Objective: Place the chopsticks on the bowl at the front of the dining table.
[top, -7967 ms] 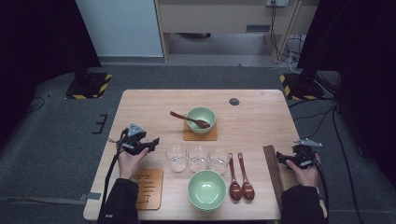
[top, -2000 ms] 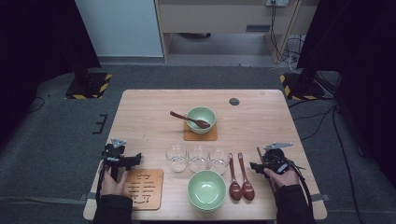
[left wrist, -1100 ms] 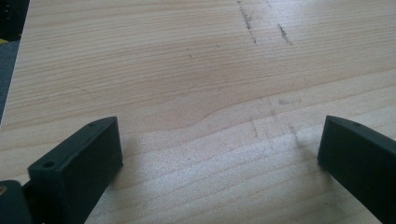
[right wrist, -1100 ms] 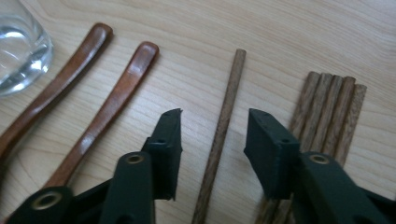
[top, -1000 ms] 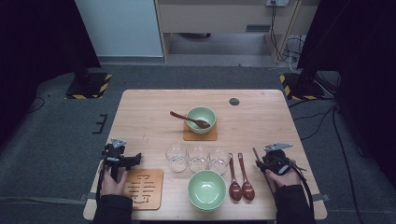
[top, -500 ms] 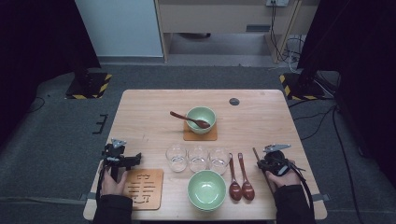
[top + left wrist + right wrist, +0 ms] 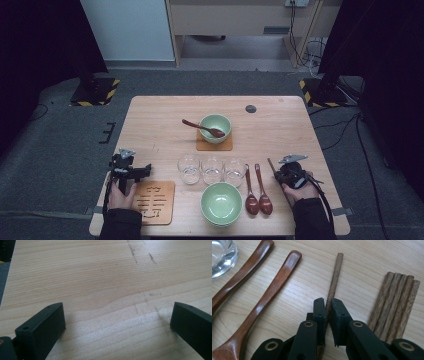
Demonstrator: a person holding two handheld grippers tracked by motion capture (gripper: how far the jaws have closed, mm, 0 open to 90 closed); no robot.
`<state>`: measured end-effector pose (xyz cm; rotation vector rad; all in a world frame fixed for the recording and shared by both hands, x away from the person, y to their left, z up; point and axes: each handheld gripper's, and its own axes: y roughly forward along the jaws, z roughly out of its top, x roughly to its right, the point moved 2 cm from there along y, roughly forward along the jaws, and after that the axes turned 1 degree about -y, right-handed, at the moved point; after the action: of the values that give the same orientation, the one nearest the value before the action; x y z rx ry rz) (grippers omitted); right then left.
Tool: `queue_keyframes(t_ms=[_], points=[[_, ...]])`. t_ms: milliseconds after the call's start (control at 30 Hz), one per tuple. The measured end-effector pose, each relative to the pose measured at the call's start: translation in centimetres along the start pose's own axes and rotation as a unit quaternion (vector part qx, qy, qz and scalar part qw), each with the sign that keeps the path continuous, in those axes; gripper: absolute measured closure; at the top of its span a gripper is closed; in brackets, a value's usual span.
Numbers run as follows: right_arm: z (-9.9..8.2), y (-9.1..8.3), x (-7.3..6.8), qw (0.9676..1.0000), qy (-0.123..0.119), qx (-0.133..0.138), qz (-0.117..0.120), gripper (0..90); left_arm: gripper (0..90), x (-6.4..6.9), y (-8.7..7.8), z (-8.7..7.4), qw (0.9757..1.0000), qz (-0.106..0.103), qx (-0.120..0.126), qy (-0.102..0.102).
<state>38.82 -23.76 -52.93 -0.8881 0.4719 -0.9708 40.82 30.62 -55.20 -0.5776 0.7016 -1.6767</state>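
Note:
My right gripper (image 7: 327,302) is shut on a single brown wooden chopstick (image 7: 335,277) that lies flat on the table and points away from me. Its jaws have just been closing on that stick. A bundle of several more chopsticks (image 7: 397,305) lies just to its right. In the high view the right gripper (image 7: 278,172) sits right of two wooden spoons (image 7: 257,192). My left gripper (image 7: 117,315) stands open over bare tabletop, nothing between its jaws. From above, the left gripper (image 7: 131,168) is near the table's left front, beside a wooden trivet (image 7: 152,201).
Two spoons (image 7: 274,287) and a glass (image 7: 222,255) lie left of the held chopstick. Three glasses (image 7: 212,169) stand in a row mid-table, a green bowl (image 7: 221,202) before them. Another green bowl (image 7: 215,127) with a spoon rests on a coaster (image 7: 214,146) farther back.
Since eight seconds ago the left hand has drawn back toward the front left edge and the right hand has shifted left toward the spoons. Both hands have kept still over the last second.

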Motion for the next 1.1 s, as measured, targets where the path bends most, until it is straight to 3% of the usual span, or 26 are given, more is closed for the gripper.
queue_keyframes(t_ms=[433, 533, 667, 1100], points=[[0.6, 0.8, -0.4, 0.9995, 0.018, 0.026, 0.004, 83.2, 0.0, 0.0, 0.0, 0.0, 1.0, 0.0, 0.0, 0.0], [0.6, 0.9, -0.4, 0.9995, 0.015, 0.029, 0.005, 78.1, 0.0, 0.0, 0.0, 0.0, 1.0, 0.0, 0.0, 0.0], [0.5, 0.4, -0.4, 0.9992, 0.014, 0.037, 0.009, 73.3, 0.0, 0.0, 0.0, 0.0, 1.0, 0.0, 0.0, 0.0], [-1.0, -0.8, -0.2, 0.9992, 0.02, 0.033, 0.007, 75.2, 0.0, 0.0, 0.0, 0.0, 1.0, 0.0, 0.0, 0.0]])
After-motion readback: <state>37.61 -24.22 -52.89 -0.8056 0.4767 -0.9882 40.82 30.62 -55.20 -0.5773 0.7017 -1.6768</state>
